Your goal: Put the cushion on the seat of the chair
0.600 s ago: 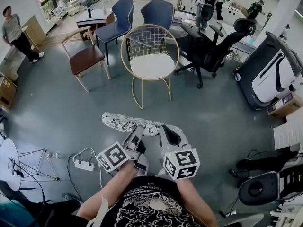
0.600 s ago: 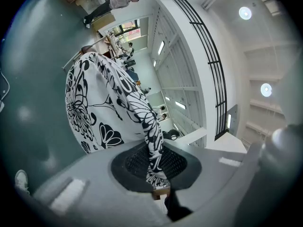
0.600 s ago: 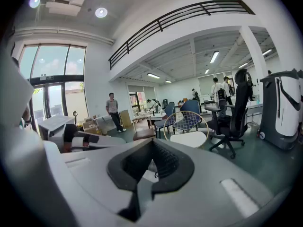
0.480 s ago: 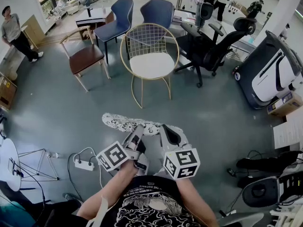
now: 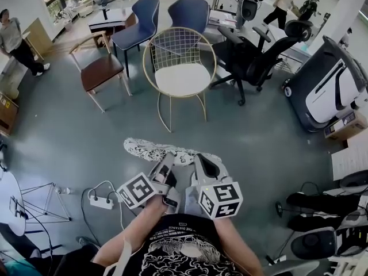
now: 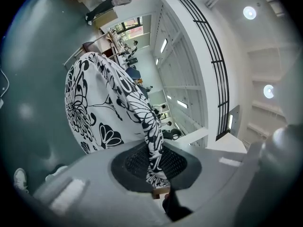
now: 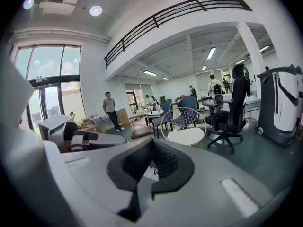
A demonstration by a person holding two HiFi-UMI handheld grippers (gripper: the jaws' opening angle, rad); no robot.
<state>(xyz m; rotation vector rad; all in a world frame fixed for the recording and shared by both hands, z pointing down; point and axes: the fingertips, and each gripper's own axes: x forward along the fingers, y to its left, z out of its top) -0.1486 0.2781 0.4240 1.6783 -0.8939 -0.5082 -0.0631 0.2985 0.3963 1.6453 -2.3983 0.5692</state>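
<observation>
At my waist, left gripper (image 5: 165, 170) and right gripper (image 5: 202, 164) still pinch cushion (image 5: 150, 149); chair (image 5: 179, 45) hardly shifted, seat (image 5: 183, 79) well ahead of me.

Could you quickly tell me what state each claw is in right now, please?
Left claw: closed on the cushion.
Right claw: closed on the same cushion, with only a sliver of it showing between its pads.

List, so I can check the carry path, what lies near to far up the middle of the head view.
Nearest first: black-and-white floral cushion → round gold wire chair with white seat → dark blue padded chair.
</observation>
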